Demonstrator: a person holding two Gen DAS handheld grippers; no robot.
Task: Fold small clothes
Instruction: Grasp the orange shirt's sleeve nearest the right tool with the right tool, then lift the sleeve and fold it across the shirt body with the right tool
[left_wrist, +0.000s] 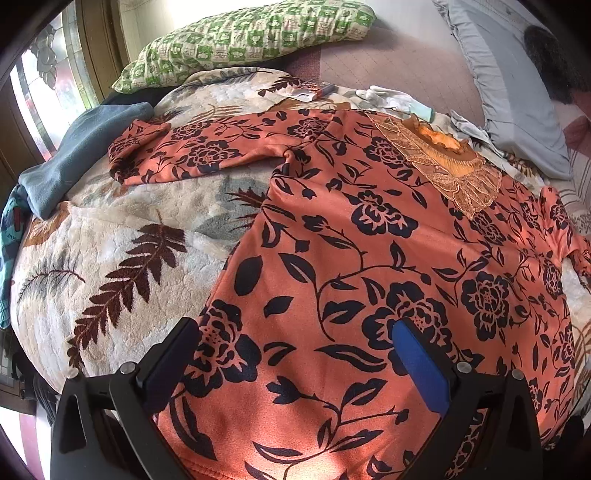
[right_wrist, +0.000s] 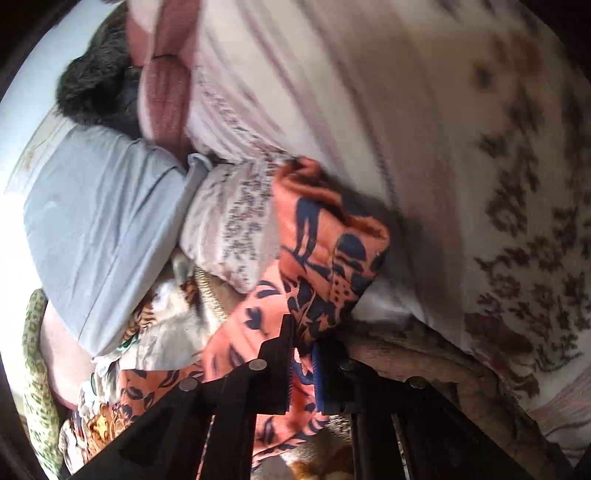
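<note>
An orange top with a dark floral print (left_wrist: 369, 258) lies spread flat on the leaf-patterned blanket (left_wrist: 110, 240), its lace collar (left_wrist: 443, 162) at the far right and one sleeve (left_wrist: 192, 151) stretched to the left. My left gripper (left_wrist: 295, 354) is open and hovers over the top's lower hem, one finger on each side of the fabric. In the right wrist view my right gripper (right_wrist: 304, 354) is shut on the top's other sleeve (right_wrist: 325, 236), which bunches up above the jaws.
A green-and-white pillow (left_wrist: 251, 37) lies at the bed's head. A blue garment (left_wrist: 81, 155) lies at the left edge. A grey pillow (left_wrist: 517, 92) (right_wrist: 103, 229) lies at the right. Small white items (left_wrist: 391, 98) lie beyond the collar. A pale patterned quilt (right_wrist: 443, 166) fills the right wrist view.
</note>
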